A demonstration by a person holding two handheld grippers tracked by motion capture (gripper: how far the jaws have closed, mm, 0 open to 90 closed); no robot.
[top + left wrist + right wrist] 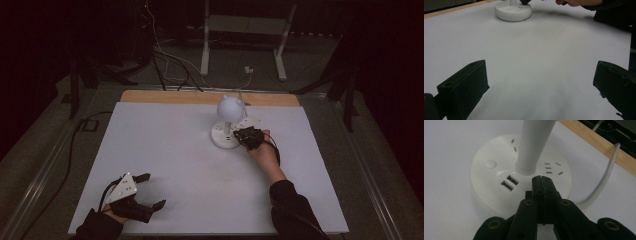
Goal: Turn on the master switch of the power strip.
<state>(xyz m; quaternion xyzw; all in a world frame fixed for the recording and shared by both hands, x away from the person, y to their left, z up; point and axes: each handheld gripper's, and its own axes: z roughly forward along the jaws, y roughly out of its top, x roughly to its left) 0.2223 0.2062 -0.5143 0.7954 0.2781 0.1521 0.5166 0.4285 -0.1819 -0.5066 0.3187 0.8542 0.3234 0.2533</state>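
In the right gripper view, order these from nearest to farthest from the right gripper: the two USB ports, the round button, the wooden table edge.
1. USB ports: on the lamp base, just left of the right gripper.
2. Round button: farther left on the base.
3. Wooden table edge: behind, upper right.

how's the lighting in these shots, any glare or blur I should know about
High view: dim, dark surroundings, only the white table lit. Left gripper view: lamp base soft, near tongs blurred. Right gripper view: sharpest, small glare spot on the lamp base beside the USB ports.
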